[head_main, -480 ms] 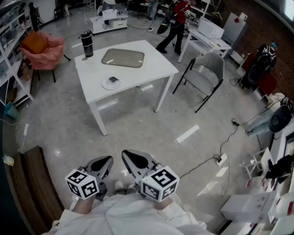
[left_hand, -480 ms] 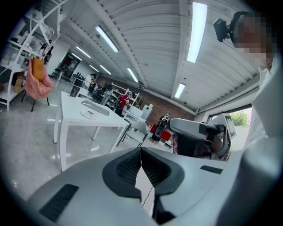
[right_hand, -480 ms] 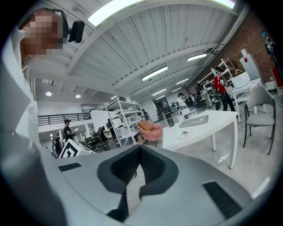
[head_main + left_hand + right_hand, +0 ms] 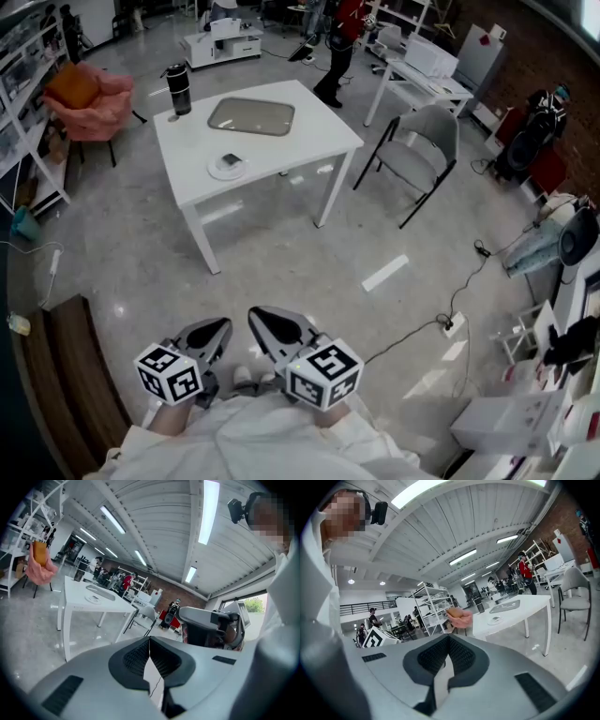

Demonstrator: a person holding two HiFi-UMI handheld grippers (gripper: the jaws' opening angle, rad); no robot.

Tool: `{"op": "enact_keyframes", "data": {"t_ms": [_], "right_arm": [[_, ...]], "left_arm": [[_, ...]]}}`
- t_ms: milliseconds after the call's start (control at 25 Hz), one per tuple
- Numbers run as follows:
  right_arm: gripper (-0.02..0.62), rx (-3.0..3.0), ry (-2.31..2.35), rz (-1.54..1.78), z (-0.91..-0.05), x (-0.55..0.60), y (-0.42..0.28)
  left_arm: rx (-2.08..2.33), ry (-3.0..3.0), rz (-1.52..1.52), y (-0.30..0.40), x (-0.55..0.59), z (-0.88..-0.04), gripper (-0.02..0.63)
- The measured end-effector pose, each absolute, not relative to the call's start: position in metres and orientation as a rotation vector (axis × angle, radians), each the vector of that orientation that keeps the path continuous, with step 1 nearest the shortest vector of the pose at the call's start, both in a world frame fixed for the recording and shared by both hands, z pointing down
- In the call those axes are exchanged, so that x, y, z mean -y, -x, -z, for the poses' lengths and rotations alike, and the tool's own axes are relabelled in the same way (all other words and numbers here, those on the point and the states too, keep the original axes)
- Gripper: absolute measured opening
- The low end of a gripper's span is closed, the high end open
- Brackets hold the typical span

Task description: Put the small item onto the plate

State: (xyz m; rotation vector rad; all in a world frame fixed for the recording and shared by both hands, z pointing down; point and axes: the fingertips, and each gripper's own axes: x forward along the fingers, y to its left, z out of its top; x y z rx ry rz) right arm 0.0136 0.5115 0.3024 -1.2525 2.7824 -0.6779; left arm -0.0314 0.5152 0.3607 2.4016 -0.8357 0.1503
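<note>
In the head view, you stand on the floor well apart from the white table (image 4: 281, 155), and you hold the left gripper (image 4: 216, 330) and the right gripper (image 4: 266, 323) low and close to your body, side by side. On the table the plate (image 4: 217, 173) lies near the front edge, and a small dark item (image 4: 231, 161) rests on it; from this distance I cannot tell what the item is. Behind the plate there is a flat tray (image 4: 251, 117), and a dark bottle (image 4: 177, 89) stands at the far left corner. A grey chair (image 4: 427, 141) stands to the right of the table. In the left gripper view, the two jaws meet with nothing between them, so this gripper is closed and empty; the table and the plate are far ahead. In the right gripper view, the jaws are likewise pressed together and hold nothing, and the same table shows far away at the right. I judge that the placing is already done, because the item sits on the plate and both your grippers are free. Nothing seems left to do.
</note>
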Motion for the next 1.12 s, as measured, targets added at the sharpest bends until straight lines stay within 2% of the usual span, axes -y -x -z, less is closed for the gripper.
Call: {"op": "enact_keyframes", "data": {"t_ms": [400,800,1120], "right_arm": [[0.015,-2.716,1.249,0.749,-0.297,-0.518,-0.035],[0.015,-2.695,1.134,0.991,-0.350,-0.559,-0.024],[0.015,-2.680,1.233,0.919,-0.349,-0.508,-0.048]], "left_arm": [[0.809,-2.423,-0.181,0.009,-0.536,-0.366,0.010],[0.834,-2.341,-0.273,0.004,-0.574,-0.398,0.011],[0.836,-2.331,-0.211,-0.003,-0.524,-0.395,0.010]]}}
